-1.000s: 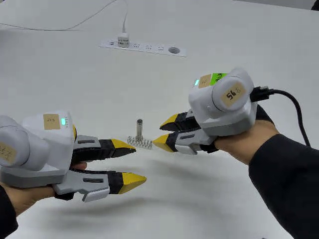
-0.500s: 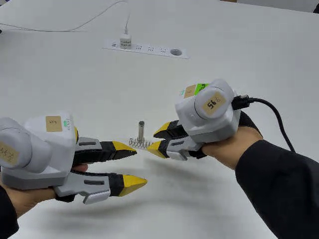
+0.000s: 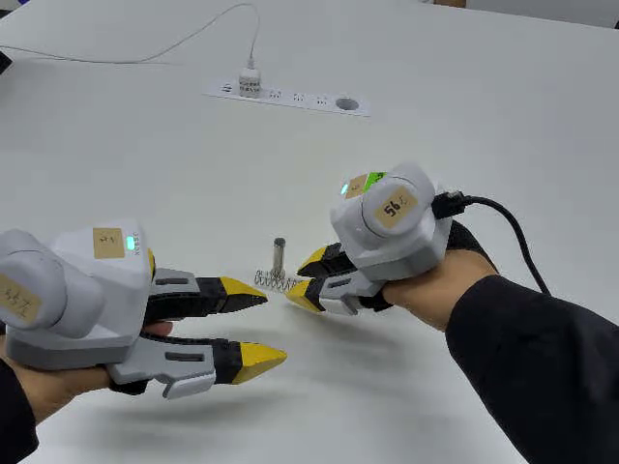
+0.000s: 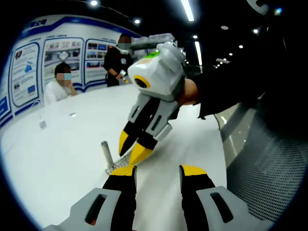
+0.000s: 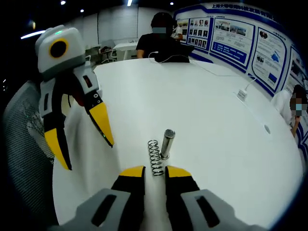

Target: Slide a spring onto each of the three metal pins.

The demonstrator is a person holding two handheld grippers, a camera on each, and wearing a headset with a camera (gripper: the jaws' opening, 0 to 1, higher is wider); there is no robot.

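1. Left gripper (image 3: pixel 273 327): pale grey body, black jaws, yellow tips.
2. Right gripper (image 3: pixel 296 282): the same grey, black and yellow, with a green patch on top.
3. Spring (image 3: pixel 274 282) and pin (image 3: pixel 280 253): silvery grey.
4. Table (image 3: pixel 145 164): plain white.
5. Sleeve (image 3: pixel 542 367) and cable (image 3: pixel 503 220): black.

I find one metal pin (image 3: pixel 280 253), a short grey cylinder, standing upright on the white counter (image 3: pixel 435 145). One spring (image 3: pixel 276 282), a thin bare-metal coil, lies flat on its side just beside the pin's foot and is not threaded over it. I cannot tell whether coil and pin touch. The spring is uncompressed and looks undamaged.
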